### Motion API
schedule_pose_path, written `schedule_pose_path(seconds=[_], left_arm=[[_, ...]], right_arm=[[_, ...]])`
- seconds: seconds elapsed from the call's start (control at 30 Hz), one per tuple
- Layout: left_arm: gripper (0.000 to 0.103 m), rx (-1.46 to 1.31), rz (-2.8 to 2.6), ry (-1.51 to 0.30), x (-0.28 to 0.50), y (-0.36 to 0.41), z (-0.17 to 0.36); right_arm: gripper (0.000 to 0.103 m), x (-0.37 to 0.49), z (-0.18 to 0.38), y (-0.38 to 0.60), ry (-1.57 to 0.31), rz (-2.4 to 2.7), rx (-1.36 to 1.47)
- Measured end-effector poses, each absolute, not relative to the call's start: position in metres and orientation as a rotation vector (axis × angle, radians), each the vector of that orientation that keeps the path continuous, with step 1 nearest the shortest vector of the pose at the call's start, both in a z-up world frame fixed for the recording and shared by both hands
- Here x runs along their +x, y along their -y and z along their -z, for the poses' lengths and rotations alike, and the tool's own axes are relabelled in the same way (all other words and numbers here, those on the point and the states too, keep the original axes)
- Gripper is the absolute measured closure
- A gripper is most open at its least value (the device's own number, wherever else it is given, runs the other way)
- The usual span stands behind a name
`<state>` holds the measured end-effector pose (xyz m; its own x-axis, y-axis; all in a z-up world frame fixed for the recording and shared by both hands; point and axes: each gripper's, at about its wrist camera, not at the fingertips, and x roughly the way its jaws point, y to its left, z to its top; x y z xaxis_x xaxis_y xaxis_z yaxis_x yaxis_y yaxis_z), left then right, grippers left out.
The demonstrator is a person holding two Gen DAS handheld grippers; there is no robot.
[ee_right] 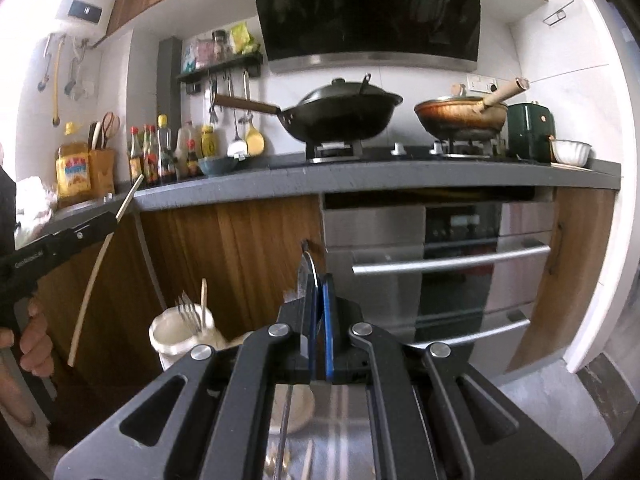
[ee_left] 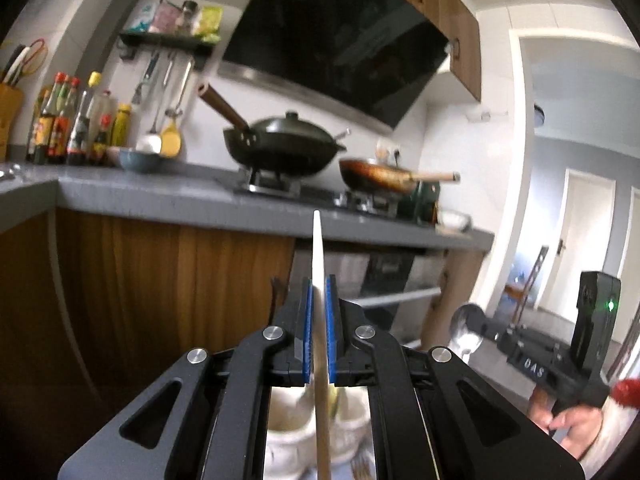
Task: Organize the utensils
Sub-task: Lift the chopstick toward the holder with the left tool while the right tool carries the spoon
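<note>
My left gripper (ee_left: pixel 319 286) is shut on a long, pale, flat wooden utensil (ee_left: pixel 318 248) seen edge-on, which runs up past the blue pads (ee_left: pixel 307 320). In the right wrist view the same gripper (ee_right: pixel 116 216) holds this thin curved stick (ee_right: pixel 96 272) at the left, gripped by a hand (ee_right: pixel 34 344). My right gripper (ee_right: pixel 318 286) is shut on a metal spoon (ee_right: pixel 307 276) seen edge-on. Its bowl (ee_left: pixel 466 330) sticks out of the right gripper (ee_left: pixel 490 332) in the left wrist view. A white ceramic holder (ee_right: pixel 176 340) with forks (ee_right: pixel 188 308) stands below.
A grey counter (ee_right: pixel 360 178) runs across ahead, with a black lidded wok (ee_right: pixel 340 114) and a brown pan (ee_right: pixel 460 116) on the hob. Sauce bottles (ee_right: pixel 156 156) and a blue bowl (ee_right: pixel 218 166) stand at its left. Below are wooden cabinet doors (ee_right: pixel 240 248) and a steel oven (ee_right: pixel 448 264).
</note>
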<state>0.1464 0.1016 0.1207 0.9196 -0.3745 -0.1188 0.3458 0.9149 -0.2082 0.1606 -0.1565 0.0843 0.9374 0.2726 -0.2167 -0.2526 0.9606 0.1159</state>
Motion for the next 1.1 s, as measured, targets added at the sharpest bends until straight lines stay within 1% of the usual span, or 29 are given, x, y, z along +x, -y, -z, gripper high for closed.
schedule_pose_path(seconds=[0.27, 0.37, 0.53, 0.63, 0.9, 1.1], left_arm=[[0.097, -0.183, 0.343, -0.087, 0.185, -0.093, -0.122], [0.097, -0.172, 0.32, -0.077, 0.199, -0.091, -0.112], [0.097, -0.186, 0.285, -0.119, 0.221, -0.096, -0.088], [0.097, -0.199, 0.273, -0.125, 0.226, -0.1, -0.079], [0.097, -0.145, 0.214, -0.071, 0.225, -0.092, -0.069], [0.097, -0.122, 0.227, -0.119, 0.223, -0.091, -0.06]], right_arm=[[0.1, 0.198, -0.1, 0.134, -0.148, -0.252, 0.156], [0.1, 0.207, -0.099, 0.124, -0.113, -0.227, 0.143], [0.1, 0.219, -0.088, 0.116, -0.083, -0.193, 0.148], [0.1, 0.225, -0.08, 0.115, -0.089, -0.178, 0.162], [0.1, 0.232, -0.059, 0.118, -0.124, -0.159, 0.166], [0.1, 0.227, -0.047, 0.116, -0.147, -0.176, 0.143]])
